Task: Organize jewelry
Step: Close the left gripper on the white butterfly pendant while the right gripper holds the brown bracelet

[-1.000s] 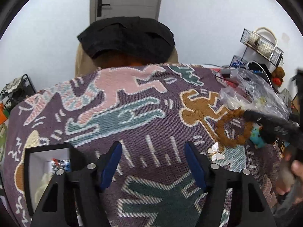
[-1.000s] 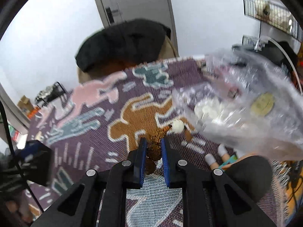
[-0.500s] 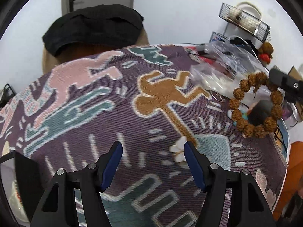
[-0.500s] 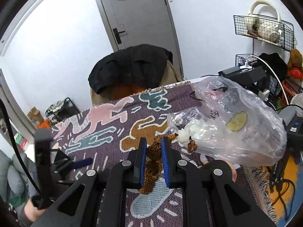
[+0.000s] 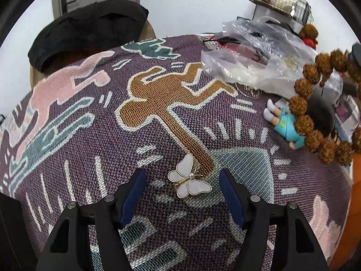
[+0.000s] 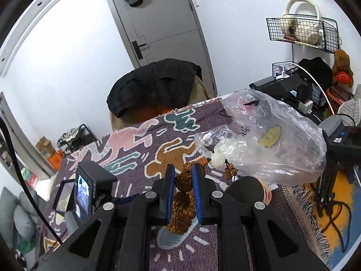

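Note:
A white and gold butterfly brooch (image 5: pixel 189 179) lies on the patterned purple cloth (image 5: pixel 90 135). My left gripper (image 5: pixel 181 176) is open, low over the cloth, its blue fingers either side of the brooch without touching it. My right gripper (image 6: pixel 183 171) is shut on a brown bead bracelet (image 6: pixel 182 194) and holds it up in the air. The bracelet (image 5: pixel 315 113) also hangs at the right of the left wrist view. A black jewelry box (image 6: pixel 64 194) stands open at the cloth's left end, partly hidden behind the left gripper's body.
A crumpled clear plastic bag (image 5: pixel 255 56) with white items lies at the far right of the cloth. A small doll in teal (image 5: pixel 284 124) lies beside it. A chair draped in black (image 6: pixel 153 83) stands behind the table. Wire shelves (image 6: pixel 302 31) hang on the right wall.
My left gripper has moved forward and down so the brooch now sits between its open fingers. My right gripper has lifted the bracelet higher off the cloth.

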`<act>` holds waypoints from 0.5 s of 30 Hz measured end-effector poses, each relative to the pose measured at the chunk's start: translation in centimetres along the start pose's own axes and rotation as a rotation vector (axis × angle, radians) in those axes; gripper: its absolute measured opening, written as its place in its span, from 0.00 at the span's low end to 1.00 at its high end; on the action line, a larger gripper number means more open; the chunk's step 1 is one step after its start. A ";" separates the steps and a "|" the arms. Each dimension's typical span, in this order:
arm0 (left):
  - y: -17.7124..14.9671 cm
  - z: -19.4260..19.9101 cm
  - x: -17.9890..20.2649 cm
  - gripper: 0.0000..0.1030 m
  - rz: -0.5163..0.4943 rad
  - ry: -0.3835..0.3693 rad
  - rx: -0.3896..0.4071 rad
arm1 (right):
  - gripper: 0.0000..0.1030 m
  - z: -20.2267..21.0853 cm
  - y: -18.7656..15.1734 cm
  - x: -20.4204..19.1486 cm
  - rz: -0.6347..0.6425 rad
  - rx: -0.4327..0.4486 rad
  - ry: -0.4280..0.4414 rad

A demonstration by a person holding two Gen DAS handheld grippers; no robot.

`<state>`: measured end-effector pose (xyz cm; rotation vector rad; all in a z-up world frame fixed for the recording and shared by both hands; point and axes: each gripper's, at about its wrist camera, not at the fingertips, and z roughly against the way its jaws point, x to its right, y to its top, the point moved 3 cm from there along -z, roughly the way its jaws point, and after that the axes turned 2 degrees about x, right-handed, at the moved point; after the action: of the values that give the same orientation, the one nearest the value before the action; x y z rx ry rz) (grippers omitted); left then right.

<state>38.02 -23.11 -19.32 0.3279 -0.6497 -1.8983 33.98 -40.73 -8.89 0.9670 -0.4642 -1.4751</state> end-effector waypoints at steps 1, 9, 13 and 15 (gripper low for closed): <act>0.0 0.0 0.1 0.58 -0.012 0.008 0.002 | 0.16 0.1 0.0 0.0 0.000 0.000 0.000; -0.1 1.6 -1.2 0.30 0.036 -0.020 0.015 | 0.16 -0.1 -0.1 -0.9 0.008 0.000 0.013; 0.2 3.4 -2.4 0.30 0.049 -0.010 0.048 | 0.16 -0.3 -0.1 -1.8 0.018 -0.003 0.027; 0.3 4.5 -3.1 0.30 0.053 0.003 0.068 | 0.16 -0.4 0.0 -2.3 0.023 -0.002 0.036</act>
<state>37.25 -19.14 -15.70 0.3538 -0.7155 -1.8275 33.99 -38.40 -8.45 0.9822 -0.4463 -1.4349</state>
